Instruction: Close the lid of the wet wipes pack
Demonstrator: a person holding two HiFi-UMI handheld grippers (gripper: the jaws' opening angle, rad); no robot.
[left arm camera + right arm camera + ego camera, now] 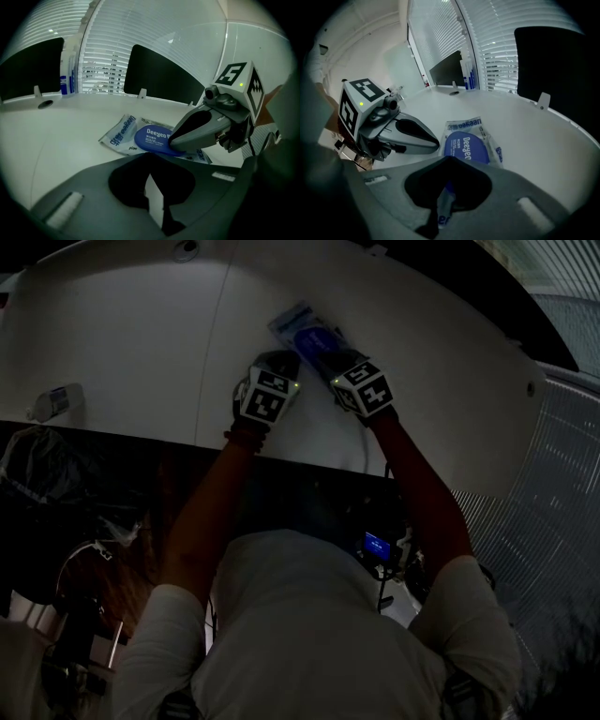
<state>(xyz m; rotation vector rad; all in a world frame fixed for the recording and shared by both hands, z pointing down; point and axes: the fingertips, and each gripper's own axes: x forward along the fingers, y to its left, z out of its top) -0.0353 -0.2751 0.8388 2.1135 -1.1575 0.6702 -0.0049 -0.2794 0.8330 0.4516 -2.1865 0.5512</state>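
Mid-frame on the white tabletop point(70, 126), the right hand-held gripper point(172, 140), jaws together and empty, rests its tip on the blue oval lid point(151, 137) of the pale plastic wet wipes pack point(121, 133), the left hand-held gripper point(437, 139) likewise closed alongside: probably the sealing press, needing a firm downward push next.

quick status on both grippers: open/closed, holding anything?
Left gripper: closed, holding nothing, tip beside the wet wipes pack.
Right gripper: closed, holding nothing, tip on the blue lid.
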